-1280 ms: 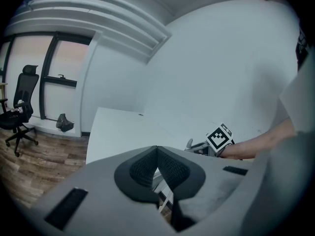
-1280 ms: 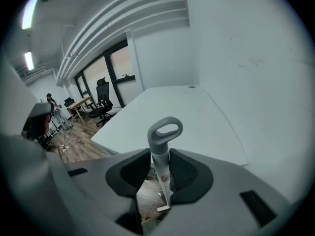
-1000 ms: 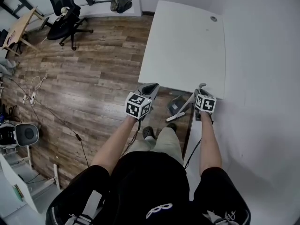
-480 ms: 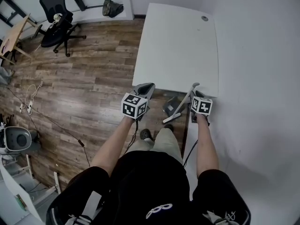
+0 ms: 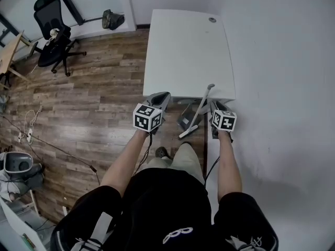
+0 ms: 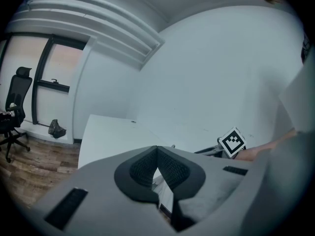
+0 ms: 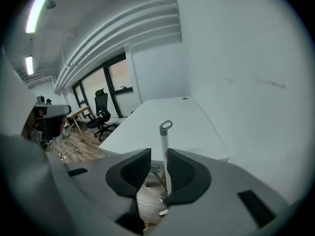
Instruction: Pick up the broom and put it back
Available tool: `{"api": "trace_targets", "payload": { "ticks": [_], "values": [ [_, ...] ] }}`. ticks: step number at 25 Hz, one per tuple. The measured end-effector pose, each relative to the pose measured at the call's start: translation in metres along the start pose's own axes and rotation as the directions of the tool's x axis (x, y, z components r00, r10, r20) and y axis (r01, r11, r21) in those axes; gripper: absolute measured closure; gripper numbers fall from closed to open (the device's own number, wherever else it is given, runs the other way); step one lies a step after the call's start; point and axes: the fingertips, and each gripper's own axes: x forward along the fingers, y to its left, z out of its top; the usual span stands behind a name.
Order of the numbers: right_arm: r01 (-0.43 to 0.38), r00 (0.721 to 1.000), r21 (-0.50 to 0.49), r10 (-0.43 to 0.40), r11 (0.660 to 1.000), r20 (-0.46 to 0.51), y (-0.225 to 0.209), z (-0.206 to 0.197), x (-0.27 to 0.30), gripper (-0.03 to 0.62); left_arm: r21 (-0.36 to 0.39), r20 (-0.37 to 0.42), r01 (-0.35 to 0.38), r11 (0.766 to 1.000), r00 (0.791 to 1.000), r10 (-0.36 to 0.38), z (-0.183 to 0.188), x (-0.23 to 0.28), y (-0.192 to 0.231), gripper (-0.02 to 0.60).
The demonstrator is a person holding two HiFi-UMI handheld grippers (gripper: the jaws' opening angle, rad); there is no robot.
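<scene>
The broom (image 5: 196, 110) shows as a thin white handle with a grey loop at its top. It stands slanted, its loop by the near edge of the white desk (image 5: 183, 51) and its lower end on the floor by my feet. In the right gripper view the handle (image 7: 163, 146) rises just past the jaw tips, close to the right pad, with a gap on its left. My right gripper (image 5: 214, 103) (image 7: 158, 151) is open, and neither pad presses the handle. My left gripper (image 5: 163, 94) (image 6: 157, 147) is shut on nothing, left of the broom.
A grey dustpan (image 5: 186, 120) sits on the wooden floor under the desk's near edge. A white wall (image 5: 282, 88) runs along the right. A black office chair (image 5: 52, 41) and a bag (image 5: 112, 19) stand far left. Cables (image 5: 31, 135) trail across the floor.
My right gripper has drawn up and back toward me, away from the handle's loop. The broom has stayed by the desk edge. The left gripper has risen slightly.
</scene>
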Motion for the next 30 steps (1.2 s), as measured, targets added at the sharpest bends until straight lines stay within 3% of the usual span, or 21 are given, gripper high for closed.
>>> {"api": "trace_targets", "payload": {
  "ticks": [12,23,30],
  "values": [
    [0.004,0.990,-0.028,0.000,1.000,0.139,0.014,-0.007,-0.090,0.556,0.052,0.027,0.027,0.998,0.999,-0.029,-0.007,-0.039,-0.063,0.571],
    [-0.025,0.970,-0.072,0.041,0.997,0.241,0.046,-0.063,-0.220,0.569,0.097,0.044,0.030,0.995,0.998,-0.035,-0.048,-0.113,-0.166,0.571],
    [-0.007,0.956,-0.068,0.027,0.998,0.291,0.069,-0.106,-0.303,0.569,0.104,0.044,0.007,0.995,0.999,-0.011,-0.083,-0.179,-0.222,0.571]
  ]
}}
